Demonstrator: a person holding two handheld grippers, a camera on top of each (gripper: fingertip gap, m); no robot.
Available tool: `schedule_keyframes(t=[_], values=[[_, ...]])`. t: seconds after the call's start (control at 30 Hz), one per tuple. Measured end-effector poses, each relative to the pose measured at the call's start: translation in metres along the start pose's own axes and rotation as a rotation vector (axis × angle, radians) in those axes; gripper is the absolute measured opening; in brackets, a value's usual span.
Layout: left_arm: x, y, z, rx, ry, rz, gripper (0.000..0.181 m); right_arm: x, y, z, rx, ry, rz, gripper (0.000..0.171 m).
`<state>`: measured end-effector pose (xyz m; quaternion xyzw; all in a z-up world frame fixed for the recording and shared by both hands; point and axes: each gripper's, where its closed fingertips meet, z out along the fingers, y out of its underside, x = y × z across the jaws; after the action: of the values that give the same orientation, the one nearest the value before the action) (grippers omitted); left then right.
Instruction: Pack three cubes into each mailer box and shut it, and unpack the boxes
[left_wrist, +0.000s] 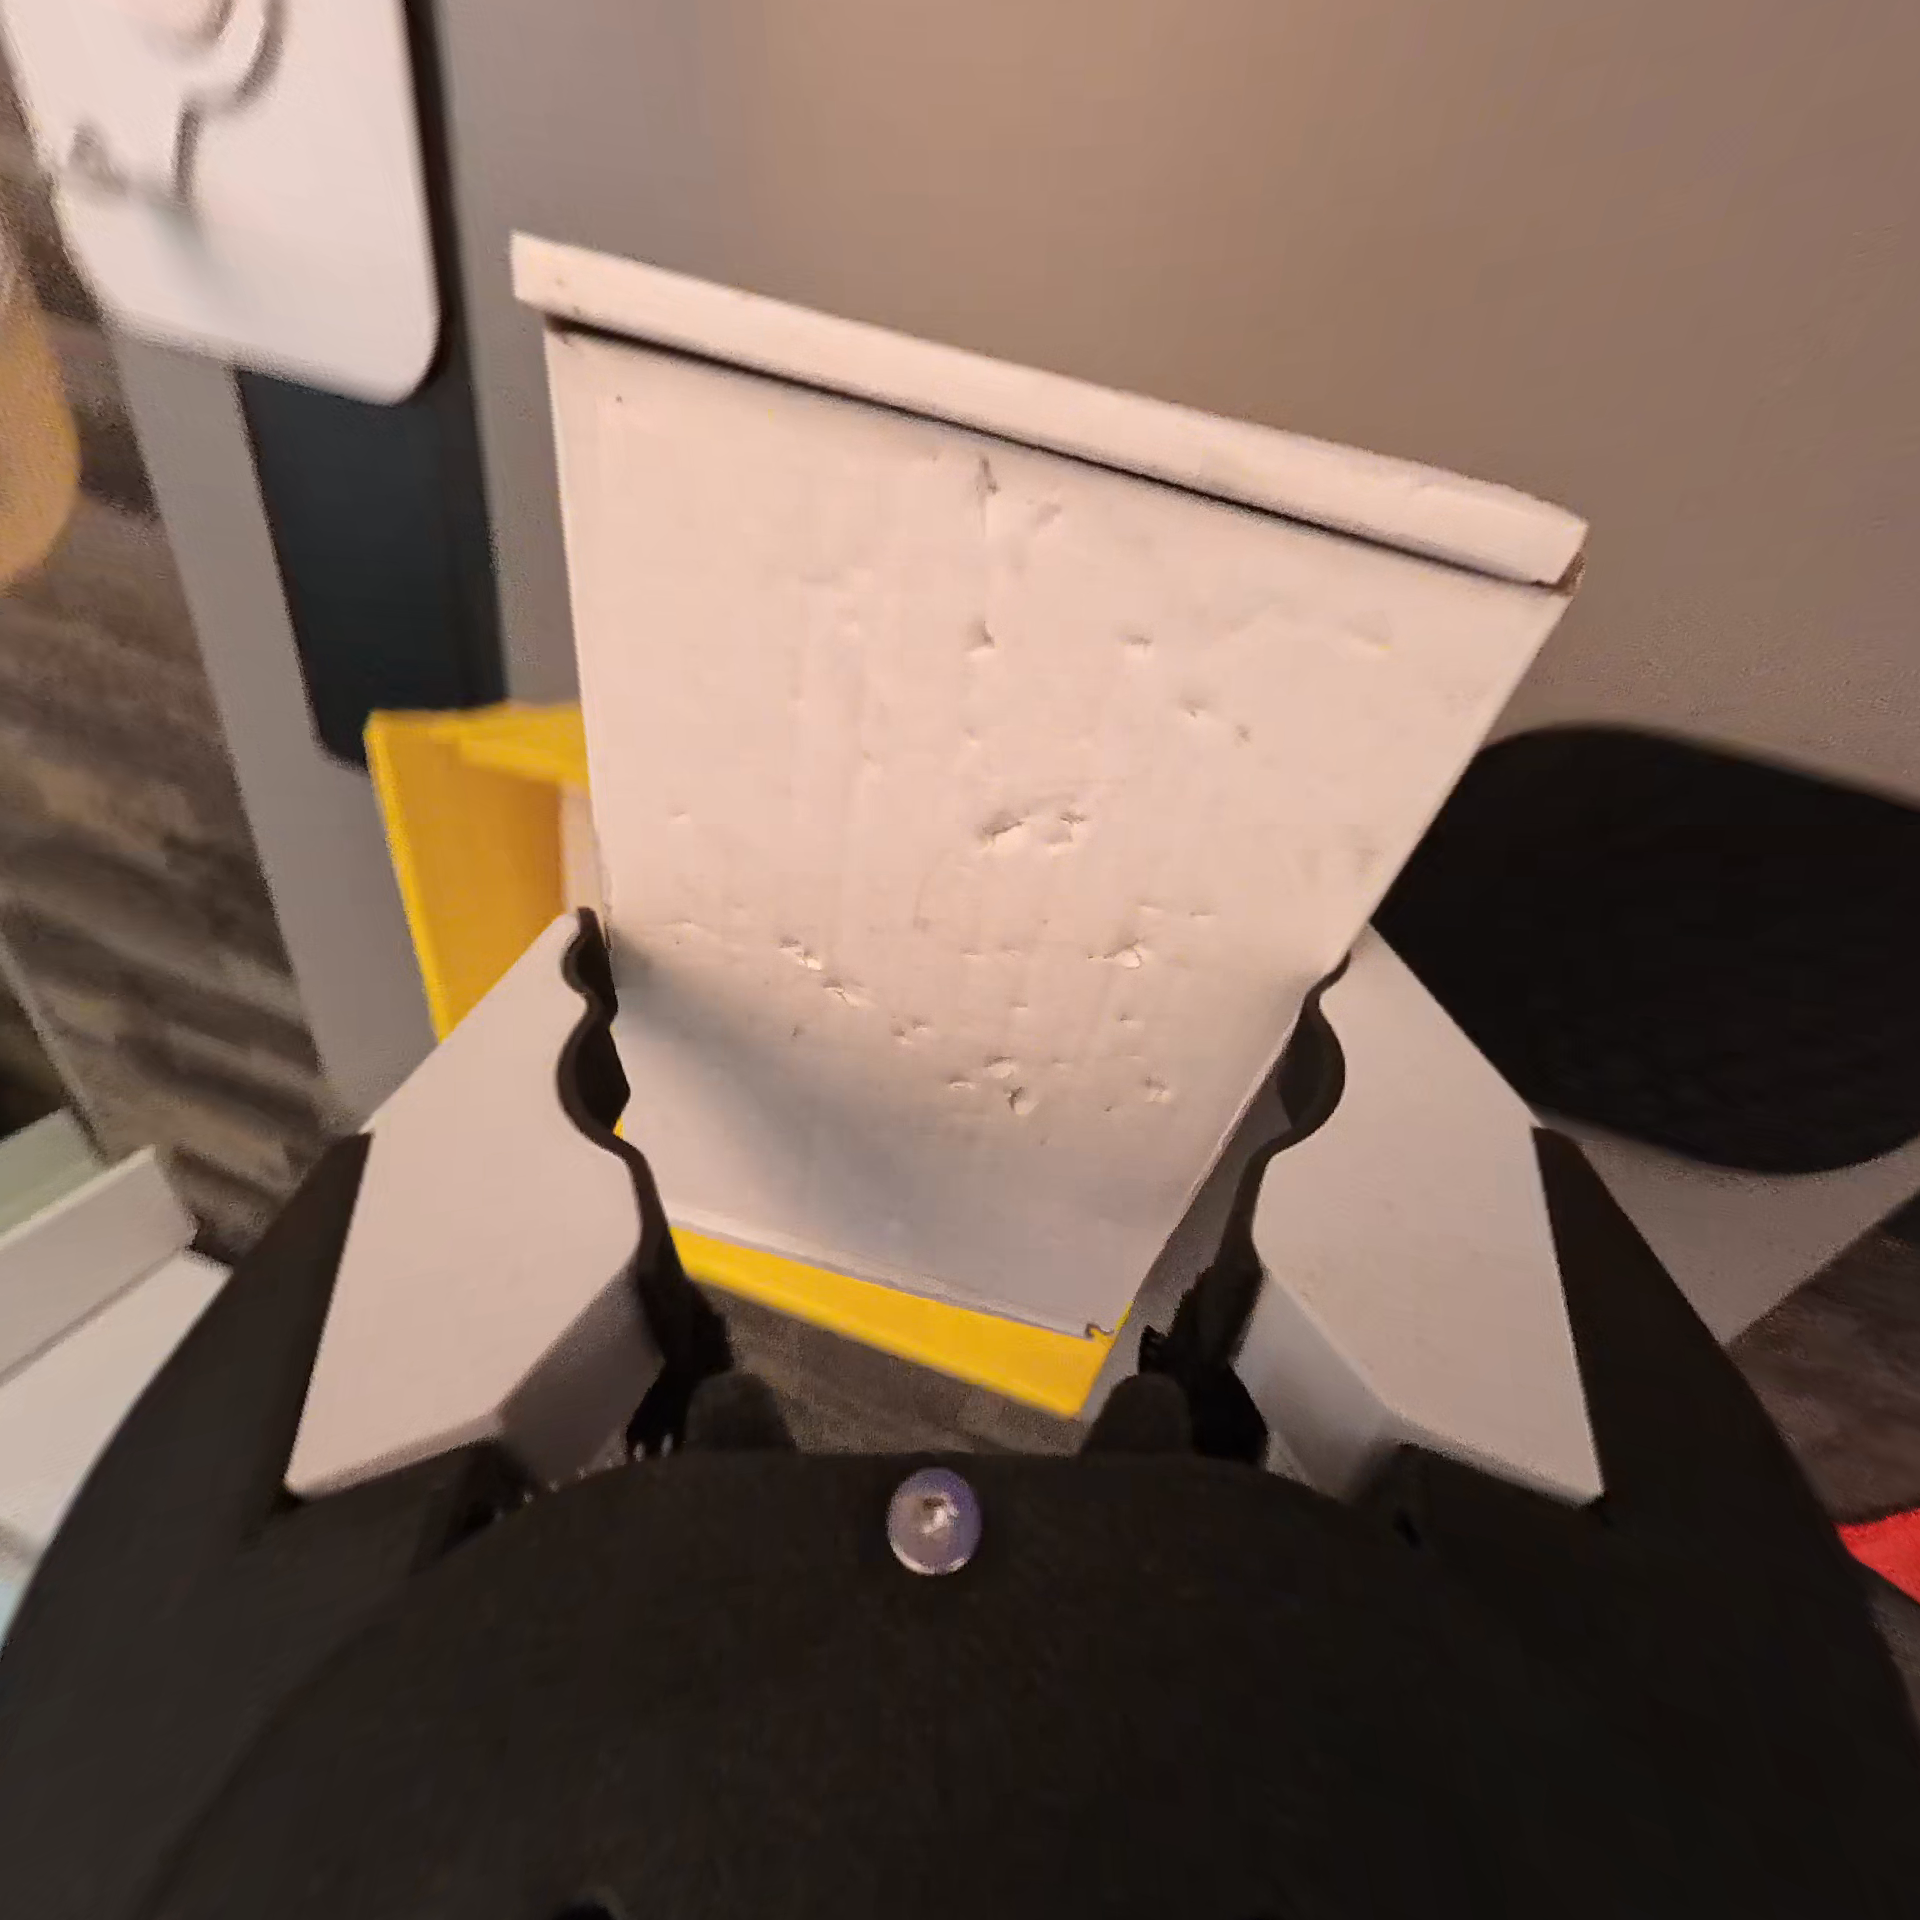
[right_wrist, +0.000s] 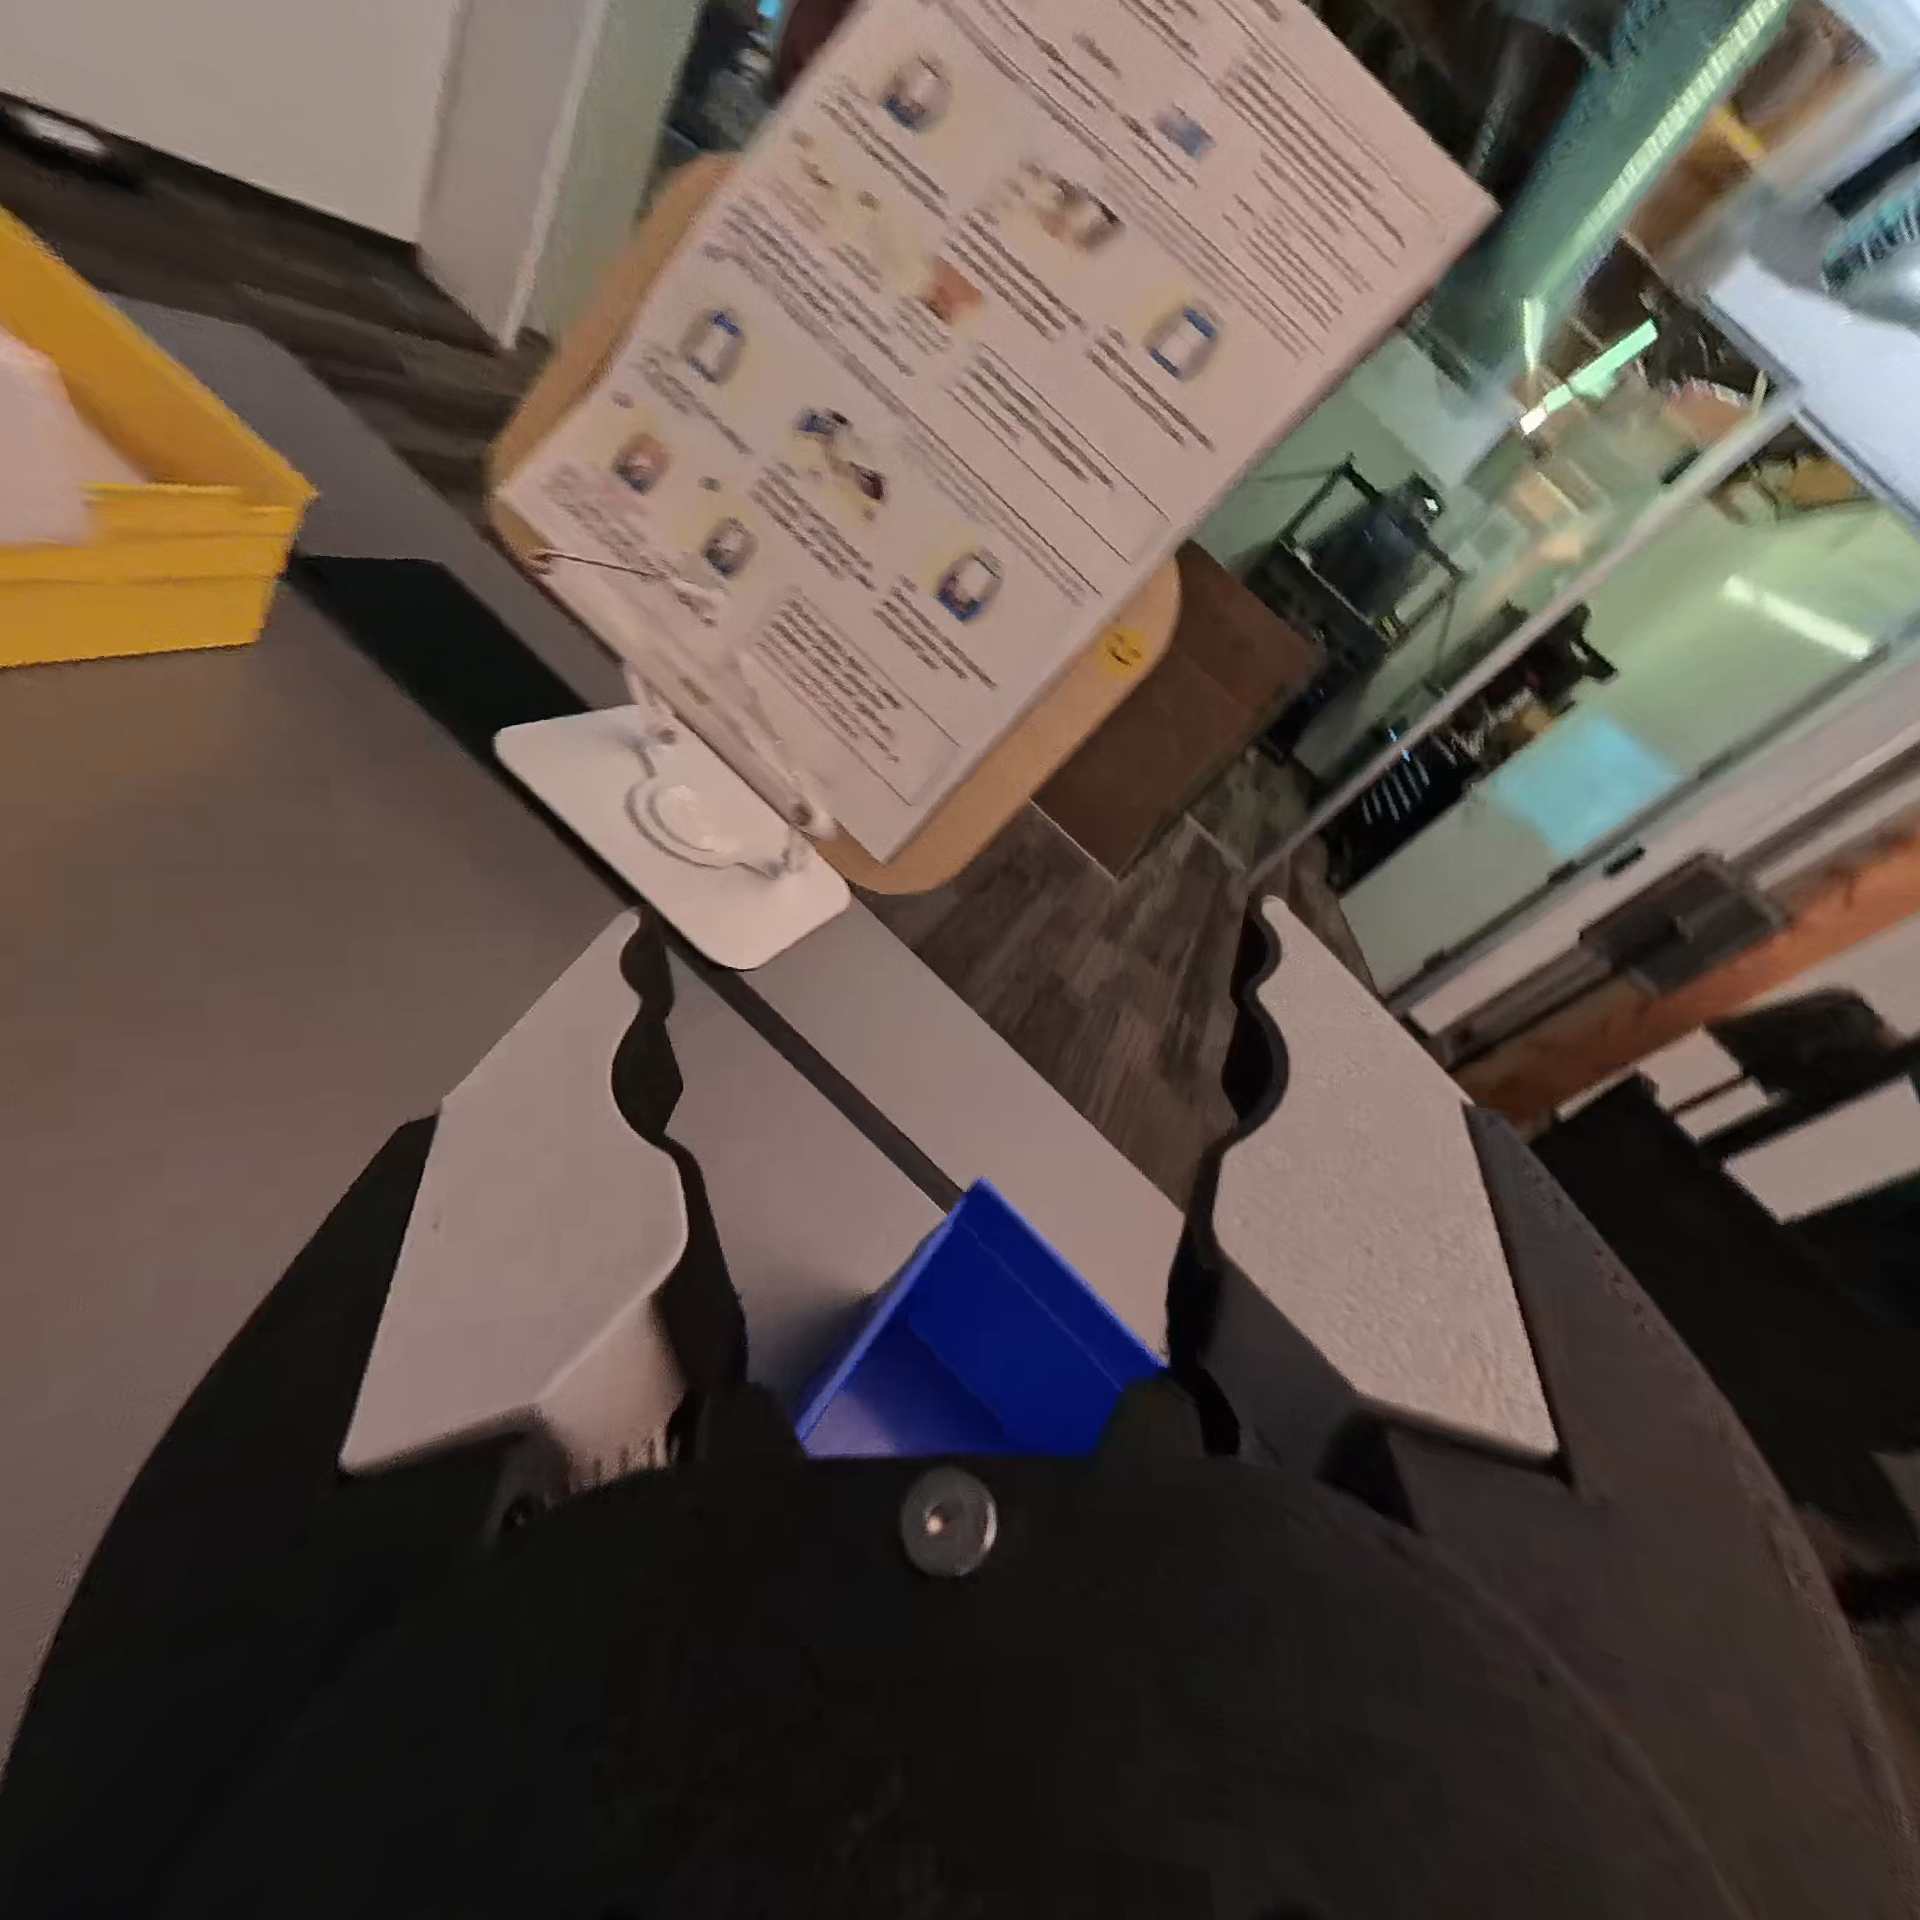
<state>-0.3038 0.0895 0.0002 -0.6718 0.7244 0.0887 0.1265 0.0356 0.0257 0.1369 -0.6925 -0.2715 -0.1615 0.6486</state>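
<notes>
Between the left gripper's (left_wrist: 956, 997) spread fingers stands a white box lid (left_wrist: 997, 790), raised and dented, its sides against both pads as far as the view shows. Its yellow box (left_wrist: 468, 842) shows at 9 and 6 o'clock.

Right view: the right gripper (right_wrist: 951, 997) gapes, holding nothing, over a grey table (right_wrist: 239, 883). A blue box (right_wrist: 987, 1340) lies at 6 o'clock, the yellow box (right_wrist: 156, 520) at 10, a sheet on a stand (right_wrist: 956, 395) at 12.

Left tool (left_wrist: 956, 977) clamped; right tool (right_wrist: 951, 966) spread, empty.
</notes>
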Motion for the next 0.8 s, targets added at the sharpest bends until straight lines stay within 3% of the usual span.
schedule_keyframes(t=[0.17, 0.33, 0.6, 0.7, 0.8], values=[[0.052, -0.081, 0.035, 0.068, 0.158, 0.087, 0.129, -0.064, -0.025, -0.033, 0.107, -0.129, -0.127, 0.108], [0.084, -0.129, 0.079, 0.052, 0.204, 0.139, 0.129, -0.133, 0.017, -0.072, 0.125, -0.283, -0.146, 0.108], [0.118, -0.166, 0.109, 0.017, 0.298, 0.131, 0.129, -0.226, 0.098, -0.086, 0.015, -0.485, -0.177, 0.107], [0.123, -0.173, 0.112, 0.012, 0.326, 0.126, 0.128, -0.254, 0.108, -0.076, -0.016, -0.520, -0.254, 0.108], [0.123, -0.176, 0.110, 0.014, 0.365, 0.100, 0.128, -0.263, 0.114, -0.059, -0.042, -0.451, -0.389, 0.108]])
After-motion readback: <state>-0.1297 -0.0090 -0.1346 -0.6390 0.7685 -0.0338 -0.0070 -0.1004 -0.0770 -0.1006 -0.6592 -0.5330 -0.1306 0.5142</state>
